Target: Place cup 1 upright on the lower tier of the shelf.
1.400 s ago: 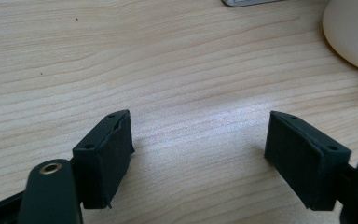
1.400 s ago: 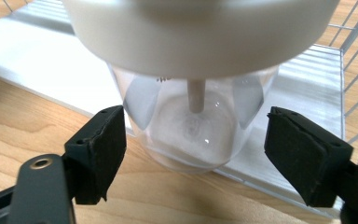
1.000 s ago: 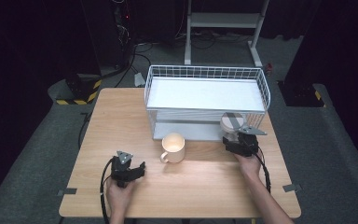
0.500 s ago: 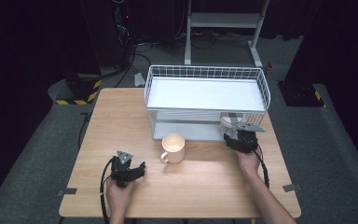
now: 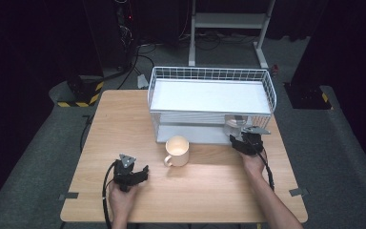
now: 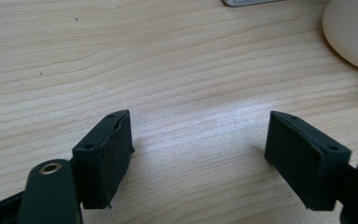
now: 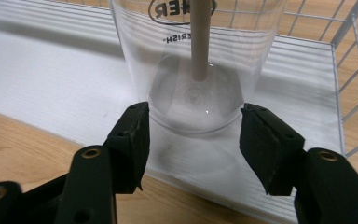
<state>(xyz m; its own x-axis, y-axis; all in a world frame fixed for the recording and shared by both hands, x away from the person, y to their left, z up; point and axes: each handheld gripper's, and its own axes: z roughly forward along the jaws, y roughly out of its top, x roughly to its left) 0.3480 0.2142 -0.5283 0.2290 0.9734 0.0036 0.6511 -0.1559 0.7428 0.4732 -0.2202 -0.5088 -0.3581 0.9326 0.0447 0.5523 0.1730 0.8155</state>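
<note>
Glass (image 7: 196, 70) — a clear plastic tumbler with dark printed lettering near its top — stands upright on the white lower shelf (image 7: 51, 88) of the wire rack (image 5: 209, 76), at the rack's right end as you see it from above (image 5: 232, 127). A pale stick-like post (image 7: 200, 37) shows through it; you cannot tell from these pictures whether it stands inside the glass or behind it. The rack's upper shelf (image 5: 209, 95) is a white tray with a wire rim.

Just in front of the rack sits a cream mug (image 5: 177, 150) on the wooden table (image 5: 124, 124), upright, handle toward you and to its left. The light on it makes the contents hard to judge.

Your right gripper (image 7: 193, 140) is pushed in at the shelf's front edge, its jaws standing apart on either side of the glass's rounded base, close to the wall but with no clear squeeze on it. Seen from above, your right hand (image 5: 253, 162) reaches forward from the table's near right, the gripper (image 5: 246, 139) tucked under the upper shelf.

Your left gripper (image 6: 200, 144) points down at bare wood, jaws wide apart with nothing between them — the mug's side (image 6: 354, 32) shows at the upper right of its view. From above, your left hand (image 5: 123, 198) rests near the table's front edge, the gripper (image 5: 132, 172) left of the mug and apart from it.
</note>
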